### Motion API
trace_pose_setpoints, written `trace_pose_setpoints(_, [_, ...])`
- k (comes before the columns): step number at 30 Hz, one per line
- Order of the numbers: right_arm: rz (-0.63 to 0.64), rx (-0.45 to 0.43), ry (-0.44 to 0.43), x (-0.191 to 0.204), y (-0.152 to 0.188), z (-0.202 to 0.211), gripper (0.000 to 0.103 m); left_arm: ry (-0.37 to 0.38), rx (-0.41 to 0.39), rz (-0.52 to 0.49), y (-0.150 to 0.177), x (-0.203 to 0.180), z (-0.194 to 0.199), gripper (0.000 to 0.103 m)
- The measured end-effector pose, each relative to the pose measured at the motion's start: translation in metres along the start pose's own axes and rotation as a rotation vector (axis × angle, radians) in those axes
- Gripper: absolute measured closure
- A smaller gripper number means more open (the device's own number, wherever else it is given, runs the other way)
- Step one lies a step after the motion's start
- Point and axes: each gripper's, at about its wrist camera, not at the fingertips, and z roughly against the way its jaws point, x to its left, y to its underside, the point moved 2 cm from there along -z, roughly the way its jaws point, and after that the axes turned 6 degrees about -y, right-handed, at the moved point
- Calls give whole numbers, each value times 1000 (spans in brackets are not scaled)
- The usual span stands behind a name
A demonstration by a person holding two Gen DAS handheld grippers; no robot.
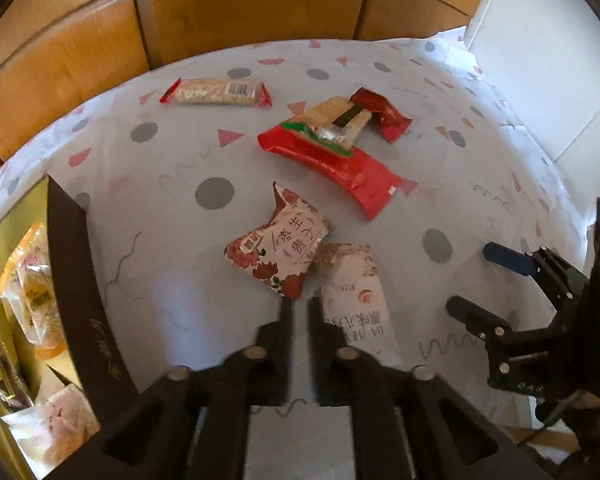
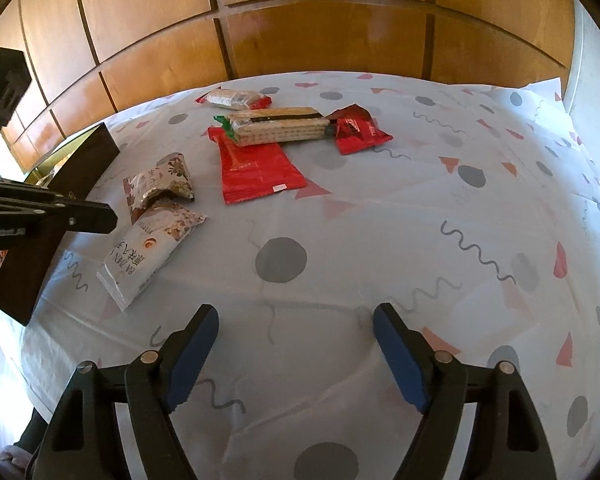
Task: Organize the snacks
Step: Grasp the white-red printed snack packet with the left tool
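Note:
Several snack packets lie on the patterned tablecloth (image 2: 380, 220). A floral packet (image 1: 278, 252) and a white packet (image 1: 354, 292) sit just beyond my left gripper (image 1: 298, 306). Its fingers stand a narrow gap apart with nothing between them. Farther off are a long red packet (image 1: 332, 160) with a cracker pack (image 1: 336, 120) across it, a small red packet (image 1: 382, 112) and a red-ended cracker bar (image 1: 216, 92). My right gripper (image 2: 296, 316) hovers wide open over bare cloth, holding nothing. A dark box (image 1: 80, 280) at the left holds several snacks (image 1: 32, 280).
Wooden wall panels (image 2: 300, 32) rise behind the table's far edge. A white wall (image 1: 540, 60) stands at the far right. In the left wrist view the right gripper (image 1: 470, 277) shows at the right; in the right wrist view the left gripper (image 2: 100, 216) reaches in by the box (image 2: 88, 160).

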Motion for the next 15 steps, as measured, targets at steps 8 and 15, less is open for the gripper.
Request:
trace_pose_setpoints(8, [-9, -12, -3, -1, 3, 2, 22, -85, -14, -151, -25, 1, -12, 60])
trace_pose_setpoints(15, [1, -14, -2, -1, 3, 2, 22, -55, 50, -131, -45, 0, -49, 56])
